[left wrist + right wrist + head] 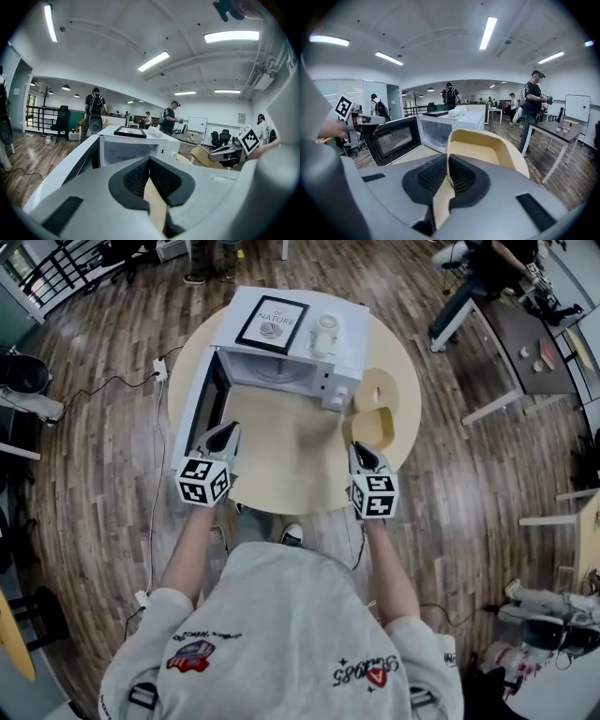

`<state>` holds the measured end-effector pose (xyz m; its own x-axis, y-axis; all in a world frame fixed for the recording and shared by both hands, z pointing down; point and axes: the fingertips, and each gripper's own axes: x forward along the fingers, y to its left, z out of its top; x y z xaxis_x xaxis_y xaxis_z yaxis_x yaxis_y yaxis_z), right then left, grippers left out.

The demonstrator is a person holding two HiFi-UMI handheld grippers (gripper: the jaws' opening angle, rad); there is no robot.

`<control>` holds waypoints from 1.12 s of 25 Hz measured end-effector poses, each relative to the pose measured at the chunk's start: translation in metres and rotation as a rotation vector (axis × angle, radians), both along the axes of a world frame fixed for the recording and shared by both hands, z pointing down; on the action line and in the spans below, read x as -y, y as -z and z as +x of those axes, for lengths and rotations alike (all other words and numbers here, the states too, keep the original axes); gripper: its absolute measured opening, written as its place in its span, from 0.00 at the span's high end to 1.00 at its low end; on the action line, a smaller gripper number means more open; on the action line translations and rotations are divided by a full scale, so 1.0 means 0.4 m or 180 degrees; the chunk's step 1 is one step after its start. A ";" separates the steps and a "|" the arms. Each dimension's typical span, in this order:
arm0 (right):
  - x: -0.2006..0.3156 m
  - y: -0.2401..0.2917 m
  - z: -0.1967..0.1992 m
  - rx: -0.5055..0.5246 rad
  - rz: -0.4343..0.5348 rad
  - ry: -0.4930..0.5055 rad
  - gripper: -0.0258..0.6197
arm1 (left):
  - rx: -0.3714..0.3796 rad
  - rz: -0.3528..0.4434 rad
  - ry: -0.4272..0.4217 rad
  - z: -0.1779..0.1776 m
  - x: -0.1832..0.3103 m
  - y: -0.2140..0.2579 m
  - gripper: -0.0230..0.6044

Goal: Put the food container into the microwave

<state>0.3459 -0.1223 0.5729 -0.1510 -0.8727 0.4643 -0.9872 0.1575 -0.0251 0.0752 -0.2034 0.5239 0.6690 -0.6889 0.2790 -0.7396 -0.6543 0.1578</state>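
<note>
Though outside microwave [440, 127], container [490, 152] in gripper [449, 169]

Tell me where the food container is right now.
Head view, right of centre: the food container is clamped in the right hand-held gripper above the round table, just right of the open microwave.

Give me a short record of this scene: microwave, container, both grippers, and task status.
microwave: on the round table, door swung open
food container: yellow, open-topped, outside the microwave
right gripper: shut on the food container's rim
left gripper: shut, empty, beside the open door
task status: container not yet in the microwave
</note>
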 end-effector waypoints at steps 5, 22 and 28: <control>0.024 -0.026 -0.061 0.0026 -0.0062 0.0149 0.93 | 0.0012 -0.0063 0.0050 -0.025 0.010 -0.028 0.96; 0.118 -0.096 -0.362 0.0054 -0.0254 0.1011 0.93 | 0.0133 -0.0266 0.0205 -0.116 0.050 -0.129 0.96; 0.171 -0.108 -0.408 0.0018 -0.0287 0.1170 0.93 | 0.0137 -0.0303 0.0227 -0.134 0.068 -0.151 0.96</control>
